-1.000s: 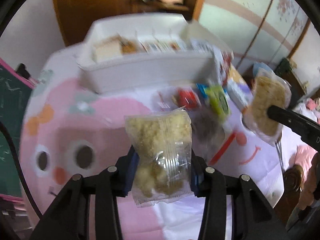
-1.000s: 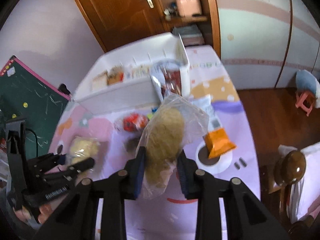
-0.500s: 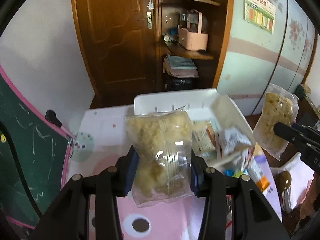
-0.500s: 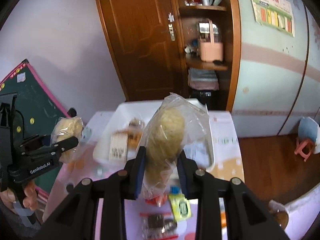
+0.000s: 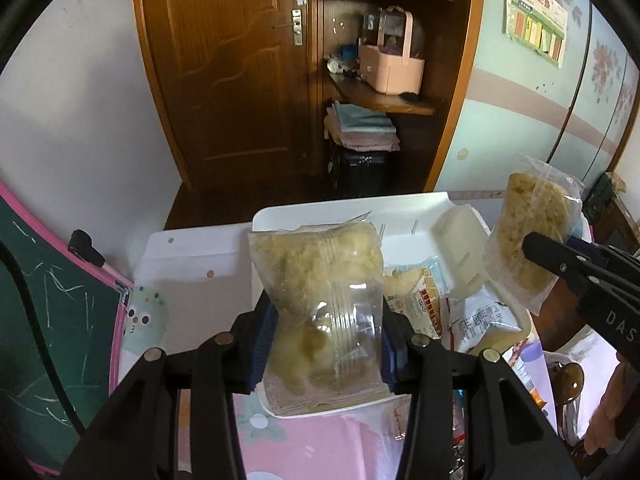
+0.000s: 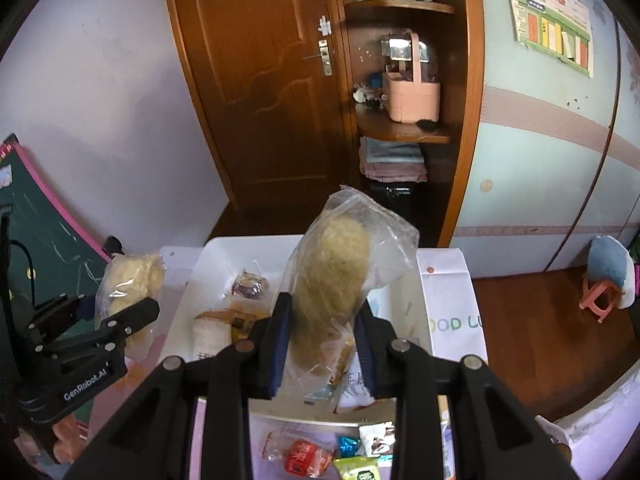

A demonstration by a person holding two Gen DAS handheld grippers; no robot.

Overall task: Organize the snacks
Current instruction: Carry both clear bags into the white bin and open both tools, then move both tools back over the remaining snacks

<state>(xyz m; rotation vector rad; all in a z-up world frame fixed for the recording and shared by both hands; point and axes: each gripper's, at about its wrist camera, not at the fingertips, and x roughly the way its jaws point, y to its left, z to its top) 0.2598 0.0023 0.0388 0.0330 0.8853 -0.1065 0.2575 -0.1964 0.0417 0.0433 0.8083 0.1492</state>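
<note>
- Over the table (image 5: 192,264), both grippers hang in the air, each with a snack bag in its jaws.
- Left gripper (image 5: 326,344): jaws pinching a clear bag of pale crumbly snack (image 5: 320,300), held upright in front of the white tray (image 5: 400,208).
- Right gripper (image 6: 322,344): jaws pressed on a clear bag with a yellowish cake (image 6: 336,276) inside, its loose top crumpled above the grip.
- From the left wrist view, that second bag shows at the right edge, up beside the tray's right end.
- From the right wrist view, the left gripper and its bag sit off to the left, beside the tray's left wall.
- Inside the tray: several wrapped snacks (image 6: 248,284) lying along the bottom, with printed packets (image 5: 416,296) at the right.
- Near side of the tray, on the table, a red wrapped snack (image 6: 304,456) and a green one (image 6: 356,470) lie loose.
- Behind it all, a wooden door (image 5: 228,64) and a shelf with a pink basket (image 5: 392,68).
</note>
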